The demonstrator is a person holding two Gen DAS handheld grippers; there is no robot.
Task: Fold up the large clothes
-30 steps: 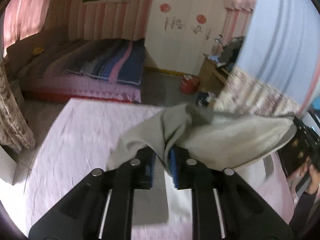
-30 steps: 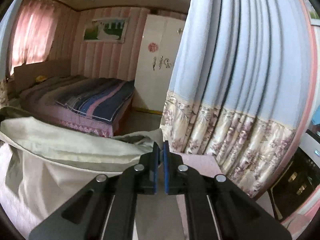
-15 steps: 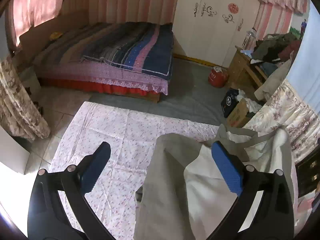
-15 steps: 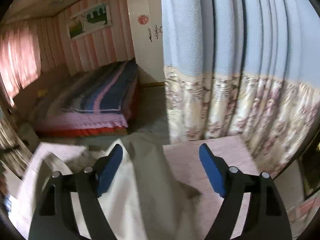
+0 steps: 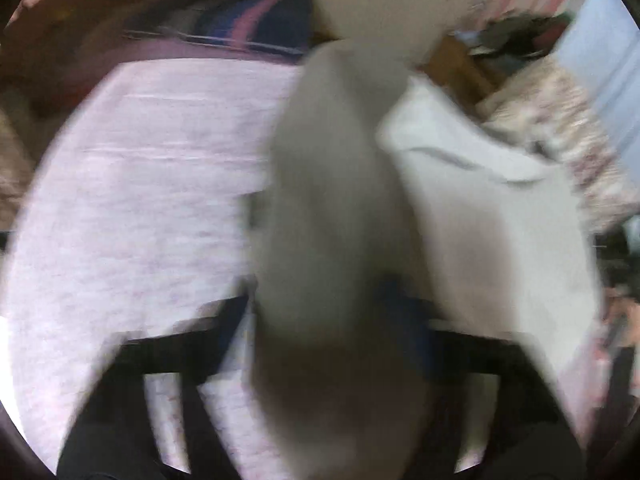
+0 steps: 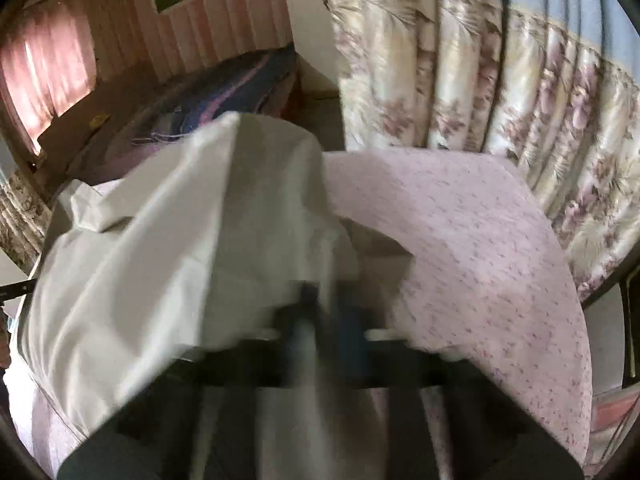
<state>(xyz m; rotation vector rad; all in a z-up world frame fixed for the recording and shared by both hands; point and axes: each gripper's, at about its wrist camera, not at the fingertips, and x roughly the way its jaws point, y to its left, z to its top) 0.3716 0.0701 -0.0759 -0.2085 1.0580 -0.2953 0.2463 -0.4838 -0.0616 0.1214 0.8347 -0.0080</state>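
Note:
A large pale grey-beige garment (image 5: pixel 332 200) lies bunched on the table's pink flowered cloth (image 5: pixel 140 200), its whiter inner side (image 5: pixel 480 220) spread to the right. My left gripper (image 5: pixel 320 320) points down at it, jaws closing on a thick fold that fills the gap between the fingers. In the right wrist view the garment (image 6: pixel 180 240) is heaped to the left over the pink cloth (image 6: pixel 480 240). There my right gripper (image 6: pixel 328 312) is shut, its pads together on the garment's edge. Both views are blurred.
A flowered curtain with a blue upper part (image 6: pixel 480 80) hangs close behind the table's far right edge. A bed with a striped blanket (image 6: pixel 224 92) stands beyond the table across a strip of floor. A cluttered wooden stand (image 5: pixel 500 48) sits at the back right.
Both grippers let go of the lifted garment, opened wide, dropped toward the table and tilted downward. They have closed again on the garment, which now lies lower on the pink cloth.

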